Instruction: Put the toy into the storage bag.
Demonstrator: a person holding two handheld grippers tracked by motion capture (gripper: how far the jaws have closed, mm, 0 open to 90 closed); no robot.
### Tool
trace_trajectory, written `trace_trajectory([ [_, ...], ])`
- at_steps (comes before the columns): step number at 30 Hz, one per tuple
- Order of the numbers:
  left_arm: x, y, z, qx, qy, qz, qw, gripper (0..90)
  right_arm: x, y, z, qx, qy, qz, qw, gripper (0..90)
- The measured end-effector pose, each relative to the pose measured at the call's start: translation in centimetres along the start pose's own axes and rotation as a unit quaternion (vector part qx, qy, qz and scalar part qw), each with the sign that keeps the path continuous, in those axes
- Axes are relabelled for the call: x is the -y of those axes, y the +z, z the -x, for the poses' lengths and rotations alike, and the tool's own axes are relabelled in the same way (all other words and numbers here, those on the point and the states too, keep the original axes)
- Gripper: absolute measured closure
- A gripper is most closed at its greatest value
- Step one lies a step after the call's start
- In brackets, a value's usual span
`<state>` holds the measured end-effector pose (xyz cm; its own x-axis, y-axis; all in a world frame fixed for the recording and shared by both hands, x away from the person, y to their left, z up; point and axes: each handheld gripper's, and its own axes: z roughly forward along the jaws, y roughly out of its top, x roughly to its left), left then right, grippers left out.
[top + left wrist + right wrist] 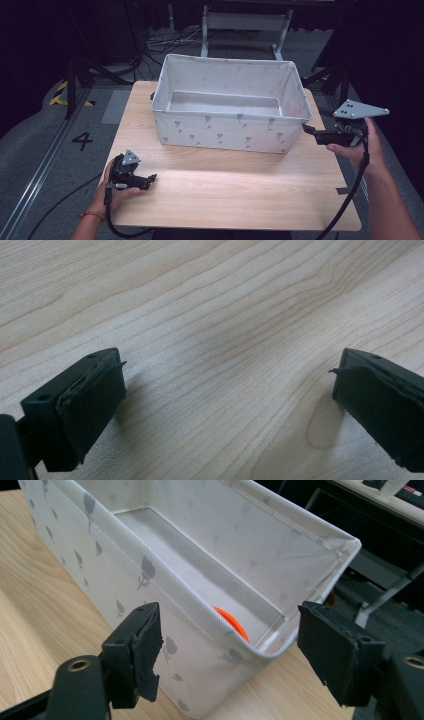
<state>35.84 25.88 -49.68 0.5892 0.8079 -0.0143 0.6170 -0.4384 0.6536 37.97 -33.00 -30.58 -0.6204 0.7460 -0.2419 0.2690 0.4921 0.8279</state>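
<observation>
Hands wide apart: left gripper [150,178] low on the table [240,200] before the fabric bin [220,132], jaws spread, empty. Right gripper [309,130] raised at the bin's right corner, jaws gaping, holding nothing, orange object [232,622] inside

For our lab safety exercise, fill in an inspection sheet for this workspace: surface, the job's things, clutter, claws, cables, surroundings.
Surface: wooden table, bare in front of the bin.
Job's things: white fabric bin with grey print at the table's far side; an orange thing lies inside near its right end, mostly hidden by the wall.
Clutter: nothing seen.
Claws: left claw open, low over the table near its left edge, holding nothing; right claw open, beside the bin's right front corner, holding nothing.
Cables: one black cable trails from each claw off the near edge; more lie on the floor behind.
Surroundings: grey floor with a painted 4, yellow-black tape, a metal frame behind.
</observation>
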Motion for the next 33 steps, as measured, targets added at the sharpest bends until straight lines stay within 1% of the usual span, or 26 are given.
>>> trace_trajectory([
  [2,0.0,0.0,0.0,0.000,0.000,0.000,1.0000,0.9,0.5,-0.1,-0.4,0.008,-0.005,-0.004,0.9999,24.6],
  [5,0.0,0.0,0.0,0.000,0.000,0.000,1.0000,0.9,1.0,-0.2,-0.6,0.008,-0.003,-0.006,0.9999,24.3],
  [7,0.0,0.0,0.0,0.000,0.000,0.000,1.0000,0.9,1.7,-0.2,-0.9,0.014,-0.014,-0.011,0.9997,23.3],
  [9,0.0,0.0,0.0,0.000,0.000,0.000,1.0000,0.9,2.2,-0.2,-1.1,0.011,-0.011,-0.012,0.9998,23.2],
  [11,0.0,0.0,0.0,0.000,-0.001,0.000,1.0000,0.9,2.7,-0.2,-1.2,0.015,-0.012,-0.013,0.9997,22.9],
  [13,0.0,0.0,0.0,0.000,0.000,0.000,1.0000,0.9,3.2,-0.1,-1.3,0.010,-0.012,-0.015,0.9998,22.6],
  [15,0.0,0.0,0.0,-0.001,-0.001,0.000,1.0000,0.9,3.7,0.0,-1.3,0.011,-0.011,-0.021,0.9997,22.2],
  [17,0.0,0.0,0.0,0.000,-0.002,-0.001,1.0000,0.9,4.3,0.1,-1.4,0.011,-0.010,-0.026,0.9995,23.7],
  [19,0.0,0.0,0.1,0.001,-0.005,-0.001,1.0000,1.0,4.9,0.4,-1.5,0.009,-0.010,-0.033,0.9994,23.7],
  [20,0.0,0.0,0.1,0.001,-0.005,-0.001,1.0000,1.0,4.9,0.4,-1.5,0.009,-0.010,-0.033,0.9994,23.7],
  [21,0.0,0.0,0.1,0.001,-0.005,-0.001,1.0000,1.0,5.7,0.9,-1.7,0.011,-0.013,-0.045,0.9988,23.1],
  [23,0.0,0.0,0.1,0.001,-0.005,-0.001,1.0000,0.9,5.9,1.0,-1.8,0.010,-0.013,-0.049,0.9986,23.1],
  [25,0.0,0.0,0.1,0.000,-0.003,0.000,1.0000,1.0,6.7,1.4,-1.9,0.002,-0.005,-0.052,0.9986,23.0],
  [29,0.0,0.0,0.1,0.001,-0.005,-0.001,1.0000,0.9,7.9,2.0,-2.0,-0.003,-0.002,-0.058,0.9983,23.0],
  [31,0.0,0.0,0.1,0.001,-0.005,-0.001,1.0000,0.9,8.5,2.3,-2.1,-0.005,0.001,-0.066,0.9978,23.0],
  [33,0.0,0.0,0.1,0.001,-0.005,-0.001,1.0000,1.0,9.2,2.6,-2.2,-0.003,-0.002,-0.075,0.9972,23.0],
])
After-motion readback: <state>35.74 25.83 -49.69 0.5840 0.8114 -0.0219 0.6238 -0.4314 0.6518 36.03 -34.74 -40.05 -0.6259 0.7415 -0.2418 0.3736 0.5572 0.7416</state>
